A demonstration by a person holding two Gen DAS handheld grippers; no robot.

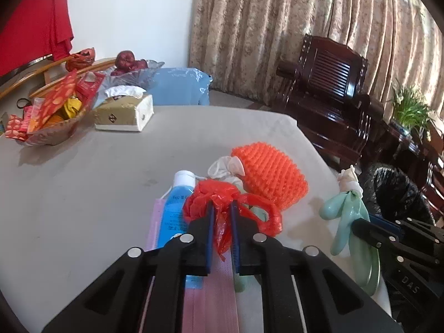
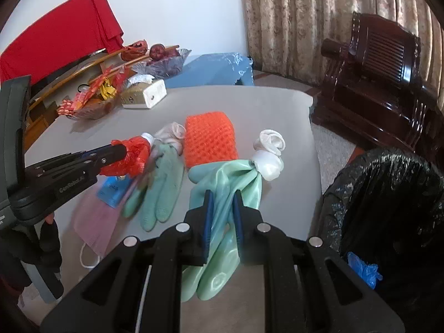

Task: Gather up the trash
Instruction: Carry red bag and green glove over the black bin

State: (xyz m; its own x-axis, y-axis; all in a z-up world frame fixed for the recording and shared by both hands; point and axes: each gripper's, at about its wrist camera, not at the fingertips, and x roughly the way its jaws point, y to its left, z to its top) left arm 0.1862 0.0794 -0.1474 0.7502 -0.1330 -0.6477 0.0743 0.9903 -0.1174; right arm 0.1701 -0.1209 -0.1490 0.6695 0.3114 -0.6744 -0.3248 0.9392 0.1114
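Left tongs (image 1: 222, 208): clenched on the red plastic bag (image 1: 219, 194), crumpled above the tabletop (image 1: 83, 180).
Under the bag: blue bottle (image 1: 174, 208) lying on a pink face mask (image 1: 211, 299).
Middle: second green glove (image 2: 163, 183) flat on the tabletop, orange mesh pad (image 2: 211, 138) just behind it.
Right tongs (image 2: 222, 197): clenched on a green rubber glove (image 2: 222, 177) with a white cuff, hanging over the tabletop's near edge.
Far right: black-lined trash bin (image 2: 388, 194) beside the tabletop.

Left claw (image 1: 222, 208) and right claw (image 2: 222, 197): matte black plastic frames with triangular cut-outs, round silver bolt heads at the pivots, and blue ribbed pads lining both fingers. White lettering marks each claw's side; a dark sleeve (image 2: 47, 238) shows below.
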